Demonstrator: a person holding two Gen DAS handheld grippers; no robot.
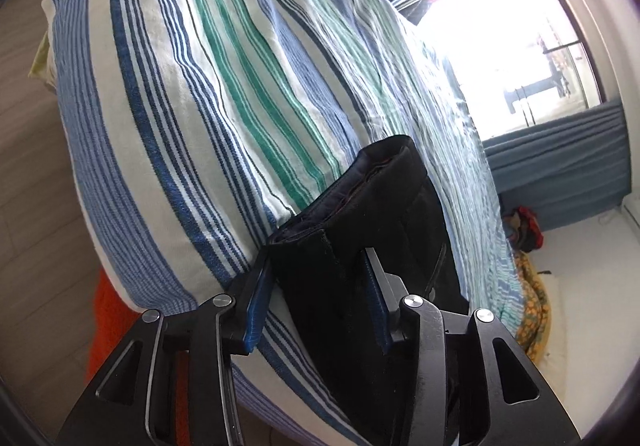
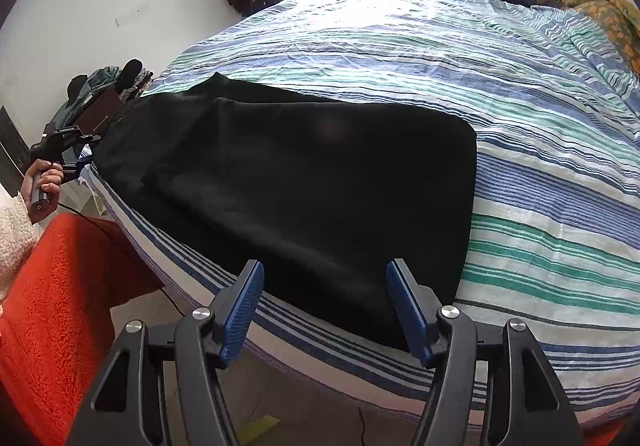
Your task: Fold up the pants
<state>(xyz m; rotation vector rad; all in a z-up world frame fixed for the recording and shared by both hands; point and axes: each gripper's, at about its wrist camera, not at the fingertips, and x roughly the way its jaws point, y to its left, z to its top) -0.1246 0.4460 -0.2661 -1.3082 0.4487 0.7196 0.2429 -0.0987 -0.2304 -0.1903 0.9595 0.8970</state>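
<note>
Black pants (image 2: 312, 181) lie folded flat on a striped bedspread (image 2: 520, 105), near the bed's front edge. In the right wrist view my right gripper (image 2: 325, 278) is open, its blue pads (image 2: 240, 310) on either side of the pants' near edge, just above it. In the left wrist view my left gripper (image 1: 316, 270) is open around the layered waistband end of the pants (image 1: 372, 205), which stands between its pads without being pinched. The left gripper also shows at the far left of the right wrist view (image 2: 76, 143), held by a hand.
An orange fleece (image 2: 60, 306) is at the lower left beside the bed. A bright window (image 1: 520, 57) and blue curtain (image 1: 560, 165) lie beyond the bed. A yellow patterned cloth (image 2: 608, 21) lies at the far corner. Clutter (image 2: 108, 93) sits at the bed's left end.
</note>
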